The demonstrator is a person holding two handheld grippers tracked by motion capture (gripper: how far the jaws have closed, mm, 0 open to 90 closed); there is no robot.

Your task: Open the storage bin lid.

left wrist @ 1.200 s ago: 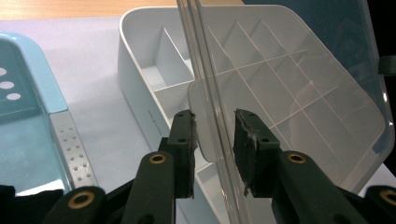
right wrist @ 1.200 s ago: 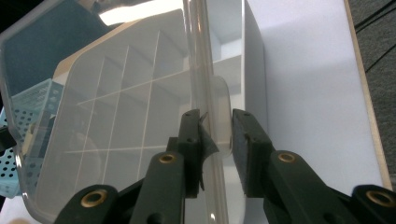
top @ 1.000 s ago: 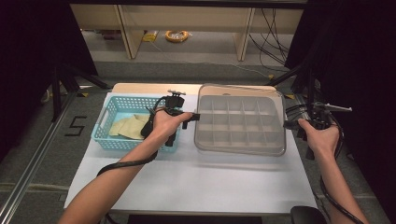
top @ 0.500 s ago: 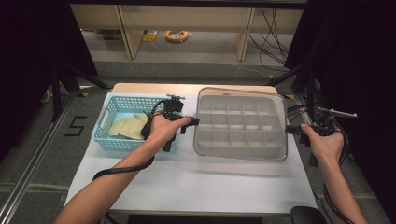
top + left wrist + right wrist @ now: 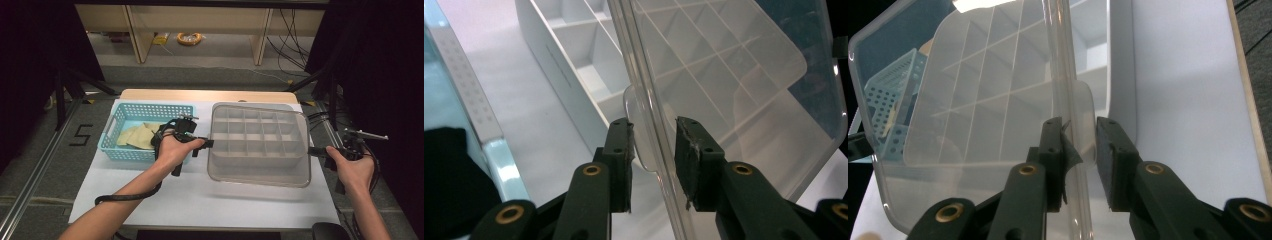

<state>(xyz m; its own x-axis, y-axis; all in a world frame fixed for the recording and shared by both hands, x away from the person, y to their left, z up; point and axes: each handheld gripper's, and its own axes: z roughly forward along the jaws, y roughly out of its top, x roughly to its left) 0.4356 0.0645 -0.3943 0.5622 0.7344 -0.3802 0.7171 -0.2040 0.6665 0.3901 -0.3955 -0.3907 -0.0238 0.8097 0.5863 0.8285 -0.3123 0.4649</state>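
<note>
Clear lid (image 5: 260,142) hangs over the white divided box (image 5: 250,165), lifted off it and tilted, held at both short ends. Left tongs (image 5: 207,143) partly closed, clamped on the lid's left-end tab; in the left gripper view the left tongs (image 5: 653,150) pinch that rounded tab with the lid rim running between the pads. Right tongs (image 5: 312,150) likewise partly closed on the lid's right edge; in the right gripper view the right tongs (image 5: 1080,150) grip the rim and tab, with the box's compartments seen through the lid (image 5: 978,100). Box sits under the lid on the white tabletop (image 5: 200,200), its grid of compartments looking empty. Left of the lid, close by: a turquoise basket (image 5: 112,145) with yellowish cloths (image 5: 140,135) inside; the left hand (image 5: 172,150) lies between basket and lid. Far left of the lid, the floor is marked "5" (image 5: 81,135). No readable labels on lid or box.
</note>
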